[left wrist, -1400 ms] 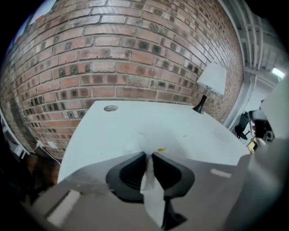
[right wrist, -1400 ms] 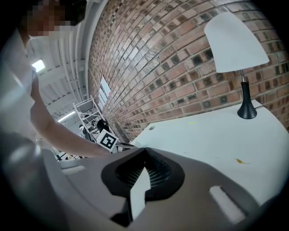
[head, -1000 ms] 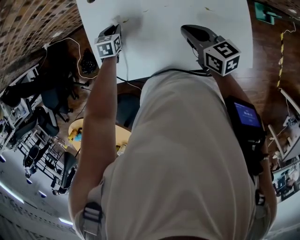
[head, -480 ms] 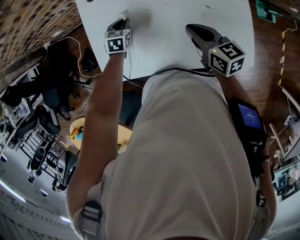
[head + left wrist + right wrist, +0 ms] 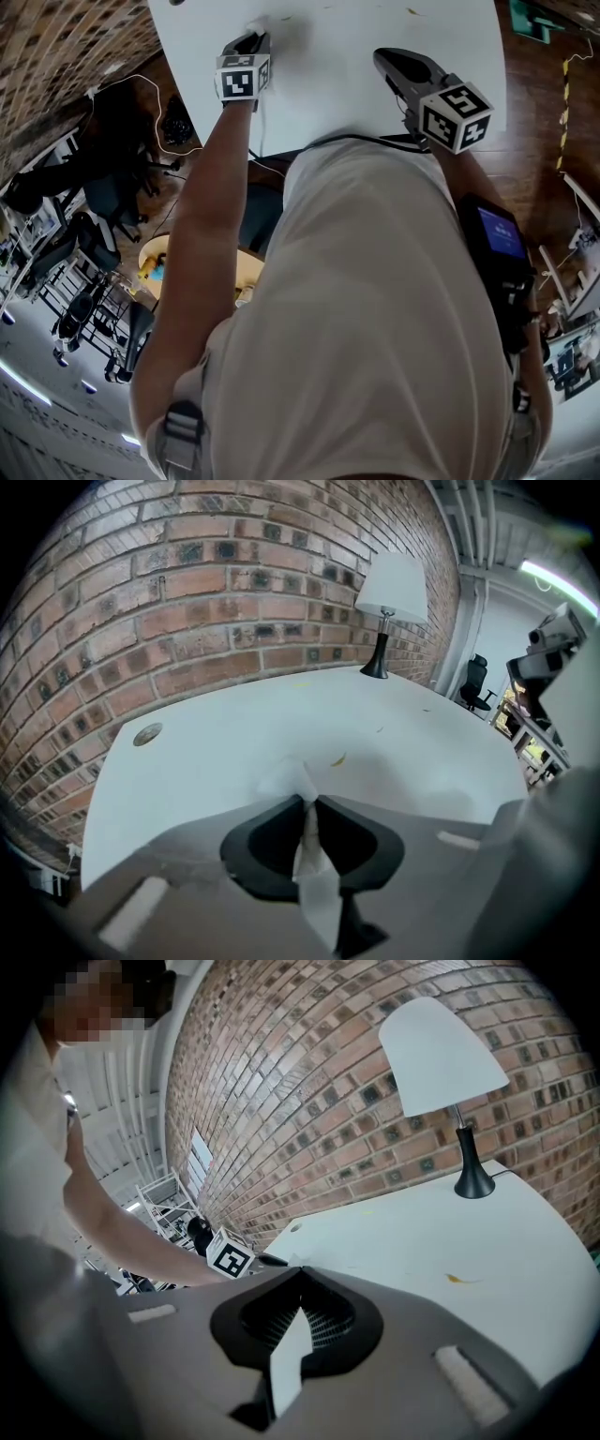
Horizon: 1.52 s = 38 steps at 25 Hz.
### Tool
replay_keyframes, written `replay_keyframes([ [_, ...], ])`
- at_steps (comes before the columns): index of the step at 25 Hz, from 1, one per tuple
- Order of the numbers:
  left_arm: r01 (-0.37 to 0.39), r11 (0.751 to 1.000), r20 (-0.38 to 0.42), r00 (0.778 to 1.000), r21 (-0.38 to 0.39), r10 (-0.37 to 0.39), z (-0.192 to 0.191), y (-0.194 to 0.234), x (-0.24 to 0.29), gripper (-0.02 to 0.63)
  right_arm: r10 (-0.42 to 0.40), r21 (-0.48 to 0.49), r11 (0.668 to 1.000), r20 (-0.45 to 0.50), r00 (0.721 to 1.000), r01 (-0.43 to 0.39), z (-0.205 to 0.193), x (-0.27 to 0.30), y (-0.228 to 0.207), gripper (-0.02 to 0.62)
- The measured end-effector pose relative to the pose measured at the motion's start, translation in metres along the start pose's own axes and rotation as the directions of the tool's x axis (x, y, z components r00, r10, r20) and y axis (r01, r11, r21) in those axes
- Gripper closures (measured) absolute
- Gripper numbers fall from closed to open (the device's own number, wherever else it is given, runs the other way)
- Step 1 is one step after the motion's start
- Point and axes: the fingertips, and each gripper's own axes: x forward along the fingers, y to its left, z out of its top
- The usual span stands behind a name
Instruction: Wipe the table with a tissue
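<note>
The tissue point(image 5: 306, 832) is a thin white strip pinched between the jaws of the left gripper point(image 5: 309, 802). In the left gripper view its long axis runs along the gripper's own line, from 6 o'clock up to 12 o'clock. A loose tail hangs back toward the camera. The crumpled front end sticks out past the jaw tips, leans toward 11 o'clock and appears to lie on the white table point(image 5: 216, 752). The jaws stand narrow, closed on the strip.

At 1 o'clock from that crumpled end, close by, a small yellowish scrap point(image 5: 337, 758) lies on the tabletop. A round grommet point(image 5: 147, 733) sits at 10 o'clock near the table edge. A lamp point(image 5: 389, 602) with a white shade stands far off at 1 o'clock against the brick wall point(image 5: 187, 592).

In the head view the tissue point(image 5: 255, 25) shows as a white wad at the tip of the left gripper point(image 5: 251, 37), at 11 o'clock in the frame, near the table's left edge. The right gripper point(image 5: 382, 58) is at 1 o'clock over the table point(image 5: 328, 94), well apart from the left. In the right gripper view its jaws meet at the tips point(image 5: 300, 1267) with nothing between them.
</note>
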Motion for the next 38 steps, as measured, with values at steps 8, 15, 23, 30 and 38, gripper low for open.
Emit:
replay_keyframes([
  [8, 0.216, 0.971, -0.016, 0.976, -0.097, -0.219, -0.007, -0.041, -0.006, 0.558, -0.005, -0.026, 1.0, -0.009, 1.0, 0.005, 0.003, 0.013, 0.012, 0.588],
  [15, 0.172, 0.973, 0.052, 0.985, -0.153, -0.166, -0.004, -0.059, -0.012, 0.558, 0.058, -0.058, 0.997, 0.002, 0.998, -0.058, 0.018, 0.009, -0.001, 0.588],
  [23, -0.008, 0.939, 0.131, 0.99, -0.345, 0.057, -0.005, 0.003, -0.034, 0.557, 0.054, -0.024, 0.998, 0.013, 0.998, -0.054, 0.01, 0.002, -0.008, 0.588],
  [30, -0.223, 0.921, 0.036, 0.968, -0.321, 0.247, -0.05, 0.06, -0.076, 0.557, 0.06, 0.004, 0.998, 0.018, 0.998, -0.06, 0.012, 0.002, -0.02, 0.588],
  [38, -0.315, 0.856, -0.111, 0.949, -0.41, 0.297, -0.134, 0.055, -0.1, 0.557, 0.108, 0.0, 0.994, -0.015, 0.994, -0.108, 0.01, 0.021, -0.008, 0.588],
])
